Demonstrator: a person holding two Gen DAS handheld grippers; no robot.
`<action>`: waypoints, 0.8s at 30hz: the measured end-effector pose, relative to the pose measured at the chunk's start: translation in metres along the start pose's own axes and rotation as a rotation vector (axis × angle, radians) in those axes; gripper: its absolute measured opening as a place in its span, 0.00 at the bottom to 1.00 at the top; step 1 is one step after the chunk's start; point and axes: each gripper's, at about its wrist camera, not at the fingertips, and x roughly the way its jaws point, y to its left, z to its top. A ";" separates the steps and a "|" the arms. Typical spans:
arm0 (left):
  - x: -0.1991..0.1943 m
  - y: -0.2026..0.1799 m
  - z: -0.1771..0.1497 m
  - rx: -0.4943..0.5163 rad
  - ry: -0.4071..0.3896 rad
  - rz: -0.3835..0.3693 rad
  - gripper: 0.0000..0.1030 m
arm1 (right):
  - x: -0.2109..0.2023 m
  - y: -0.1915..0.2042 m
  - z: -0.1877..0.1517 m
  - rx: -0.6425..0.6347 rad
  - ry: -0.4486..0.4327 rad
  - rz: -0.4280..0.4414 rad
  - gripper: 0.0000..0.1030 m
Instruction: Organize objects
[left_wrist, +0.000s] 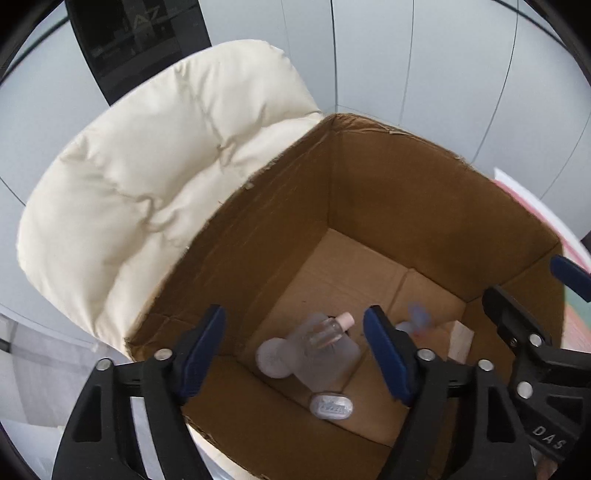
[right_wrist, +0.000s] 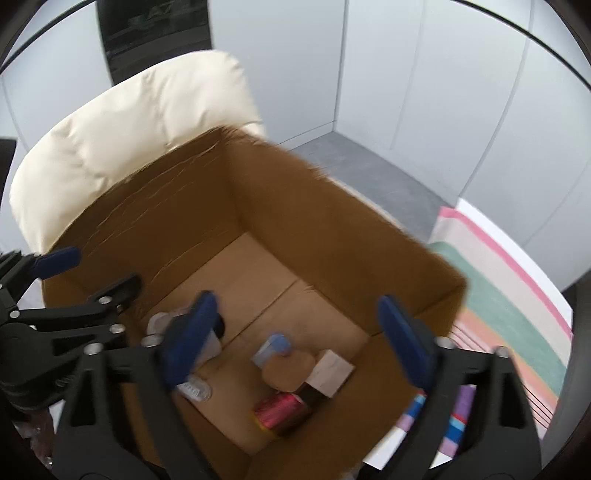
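While both wrist views look down into the same open cardboard box (left_wrist: 388, 177), each shows contents the other does not. Between and below the left tongs (left_wrist: 295, 345) the left view shows a clear bottle (left_wrist: 325, 350) with a pale pink cap, lying on its side, a round white lid (left_wrist: 273, 357) touching it on the left, and a small oval white case (left_wrist: 331, 405) nearer the camera. Below the right tongs (right_wrist: 297, 334), the right view alone shows a red metallic cylinder (right_wrist: 282, 411) on its side, a white carton (right_wrist: 331, 373), a brown cardboard-coloured piece (right_wrist: 286, 371) and a blue-capped item (right_wrist: 275, 349) (blurred in both views). The oval case appears there only partly, behind the left finger.

Both pairs of tongs are released: jaws stand wide apart over the box with nothing between the blue pads. Neither touches any item. The right tongs (left_wrist: 532, 295) intrude at the right edge of the left view, just beside the left pair.

All items lie on the box floor, clustered toward the near side; the far half of the floor is bare. Box walls are tall and rise close around both tongs, with rough torn rims. A cream padded cushion (left_wrist: 147, 177) stands behind the box on the left; a striped cloth (right_wrist: 509, 295) lies to the right of it.
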 end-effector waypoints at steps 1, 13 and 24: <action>-0.002 0.002 0.000 -0.011 -0.001 -0.009 0.87 | -0.002 -0.004 0.000 0.016 0.005 0.011 0.93; -0.031 -0.004 0.004 0.006 -0.053 -0.052 0.92 | -0.033 -0.014 -0.008 0.069 0.008 -0.069 0.93; -0.099 -0.007 0.015 0.106 -0.116 -0.181 1.00 | -0.096 -0.037 -0.024 0.263 0.048 -0.151 0.93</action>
